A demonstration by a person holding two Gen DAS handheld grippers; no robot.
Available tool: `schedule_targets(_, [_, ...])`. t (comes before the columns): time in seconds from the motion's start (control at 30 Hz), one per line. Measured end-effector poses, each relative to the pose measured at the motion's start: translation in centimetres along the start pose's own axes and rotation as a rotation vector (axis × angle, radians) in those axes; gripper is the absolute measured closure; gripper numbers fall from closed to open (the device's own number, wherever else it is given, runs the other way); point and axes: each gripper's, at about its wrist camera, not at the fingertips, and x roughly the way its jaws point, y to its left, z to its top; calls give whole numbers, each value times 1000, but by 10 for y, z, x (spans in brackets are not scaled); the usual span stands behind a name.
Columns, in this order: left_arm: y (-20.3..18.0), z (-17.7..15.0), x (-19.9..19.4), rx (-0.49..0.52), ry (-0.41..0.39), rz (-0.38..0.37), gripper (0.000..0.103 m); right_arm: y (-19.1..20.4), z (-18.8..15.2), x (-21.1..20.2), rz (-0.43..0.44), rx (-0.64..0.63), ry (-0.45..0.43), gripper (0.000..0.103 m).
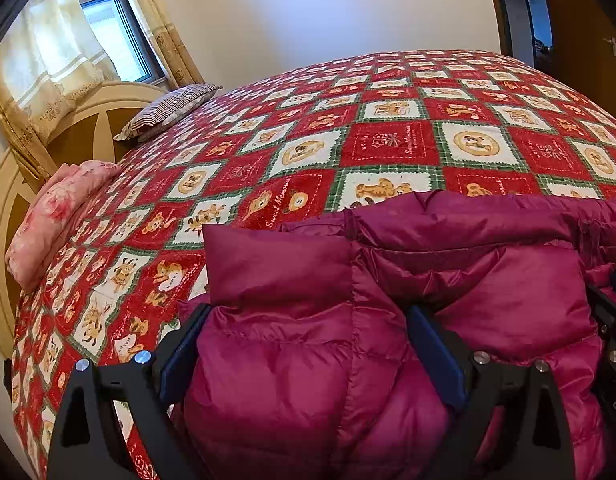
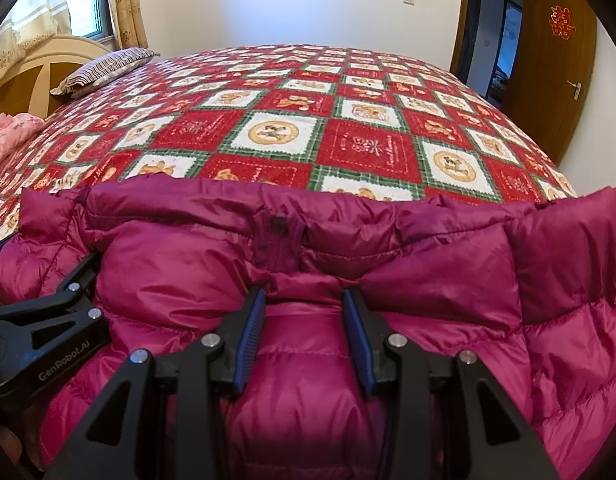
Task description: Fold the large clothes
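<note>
The jacket [image 2: 308, 264] lay low in frame on the bed [image 2: 292, 128]. Both the left gripper [image 1: 308, 340] and the right gripper [image 2: 304, 320] pinched its padding; best to keep both grips level, lowering evenly.

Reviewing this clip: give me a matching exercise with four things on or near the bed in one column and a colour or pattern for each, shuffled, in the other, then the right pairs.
Things:
1. puffer jacket
2. bedspread
3. far pillow
4. near pillow

Colours or patterns:
A. pink floral
B. plain magenta, quilted
C. dark and light stripes
D. red and white squares with bear pictures and green checked borders

Pairs: 1-B, 2-D, 3-C, 4-A.

Both pillows lie by the headboard; the jacket lies on the near edge of the bedspread, with jacket fabric between the fingers of both the left gripper and the right gripper.
</note>
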Motion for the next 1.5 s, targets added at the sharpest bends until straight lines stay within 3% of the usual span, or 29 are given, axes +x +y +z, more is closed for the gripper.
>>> schedule_targets(0.23, [-1,1,0,7,8,3,6,2,1,1,-13,-13,4,59])
schedule_targets(0.33, [10,3,-13,-9,47,0,6,-1,3,-6,7,-20,23,59])
schedule_targets(0.43, [36,-8,-57,-69,-22,-86,6,-8,-6,-40,25,-6,-3,48])
schedule_targets(0.5, [43,-18,-70,-71,-49,-95,6,-6,-21,-58,11,-37,-26,45])
schedule_targets(0.63, [33,-43,-50,-36,34,-77,6,7,-48,-53,-62,-98,-38,44])
schedule_targets(0.73, [36,-54,-47,-79,7,-90,6,15,-50,-47,-102,-134,-47,43])
schedule_targets(0.87, [44,-58,-56,-91,33,-83,6,7,-46,-50,-67,-110,-35,43])
schedule_targets(1.07, [83,-96,-89,-201,51,-162,6,5,-77,-114,-24,-65,-98,38])
schedule_targets(1.27, [79,-110,-78,-265,75,-253,7,16,-107,-106,-65,-112,-96,37])
schedule_targets(1.3, [79,-111,-77,-270,74,-272,12,16,-106,-104,-63,-109,-90,37])
schedule_targets(1.33, [79,-112,-75,-277,78,-313,24,16,-104,-101,-62,-106,-81,37])
schedule_targets(1.47, [75,-112,-76,-282,71,-393,47,20,-105,-94,-77,-119,-63,36])
schedule_targets(1.5, [76,-113,-78,-286,67,-417,59,20,-105,-93,-78,-120,-63,36])
